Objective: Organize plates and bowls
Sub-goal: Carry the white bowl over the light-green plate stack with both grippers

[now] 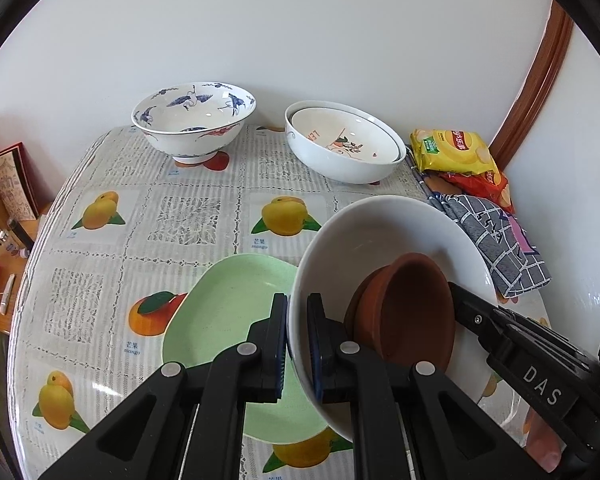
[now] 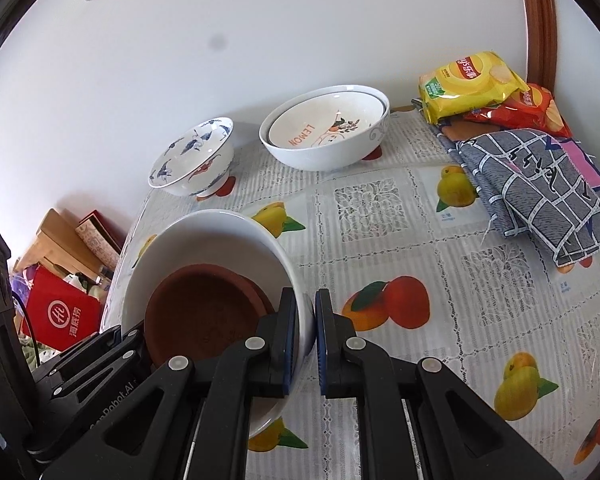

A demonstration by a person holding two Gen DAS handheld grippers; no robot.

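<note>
Both grippers hold one white bowl above the table, tilted, with a small brown clay bowl lying inside it. My left gripper is shut on the bowl's left rim. My right gripper is shut on its right rim; the white bowl and the clay bowl show in that view too. A pale green plate lies on the table below the bowl. A blue-and-white crane bowl and a white bowl with a "LEMON" bowl nested in it stand at the back.
Chip bags and a folded checked cloth lie at the table's right edge by the wall. The table has a fruit-print cover. Boxes and a red bag sit past the table's left edge.
</note>
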